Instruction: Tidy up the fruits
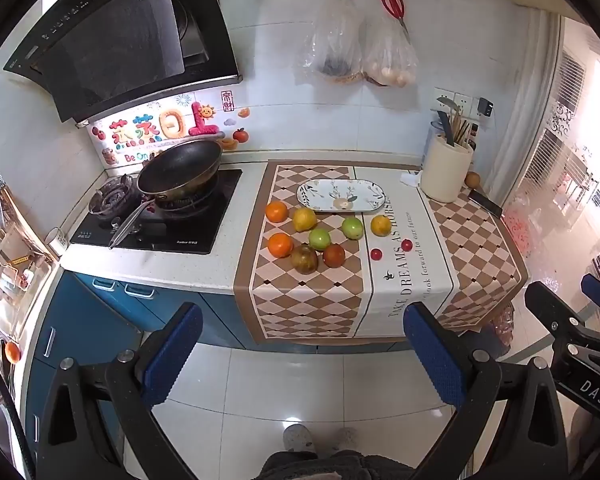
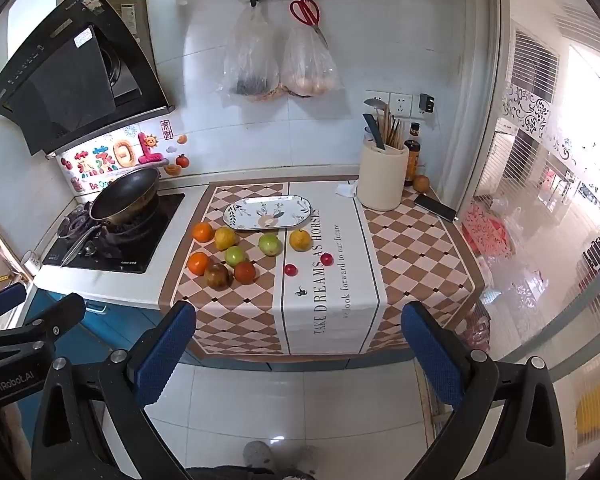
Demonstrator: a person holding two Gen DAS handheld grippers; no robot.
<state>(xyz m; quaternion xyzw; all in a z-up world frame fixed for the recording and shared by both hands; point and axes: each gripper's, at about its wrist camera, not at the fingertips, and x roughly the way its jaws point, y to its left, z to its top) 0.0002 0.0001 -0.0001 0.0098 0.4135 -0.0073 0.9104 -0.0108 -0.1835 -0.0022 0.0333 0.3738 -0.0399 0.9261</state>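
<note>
A white counter (image 2: pixel 112 280) is running along a tiled wall, with a checked cloth (image 2: pixel 416 256) lying over its right part and hanging over the front edge. On the left, a hood (image 2: pixel 60 76) is hanging above a black hob (image 2: pixel 140 248), where a dark wok (image 2: pixel 126 196) is sitting. A cream utensil pot (image 2: pixel 382 180) is standing at the back right of the cloth.

Near the cloth's back edge an oval plate (image 2: pixel 240 222) is lying with nothing on it. The fruits are lying loose on the cloth just in front of it: two oranges (image 2: pixel 203 231), two yellow fruits (image 2: pixel 300 239), two green ones (image 2: pixel 269 244), a brownish one (image 2: pixel 218 276), a reddish one (image 2: pixel 245 272) and two small red ones (image 2: pixel 290 269) (these sit on the printed strip).

The left gripper (image 1: pixel 304 356) and the right gripper (image 2: pixel 300 354) are both hovering in front of the counter, over the floor, tilting downward, jaws spread wide and holding nothing.
</note>
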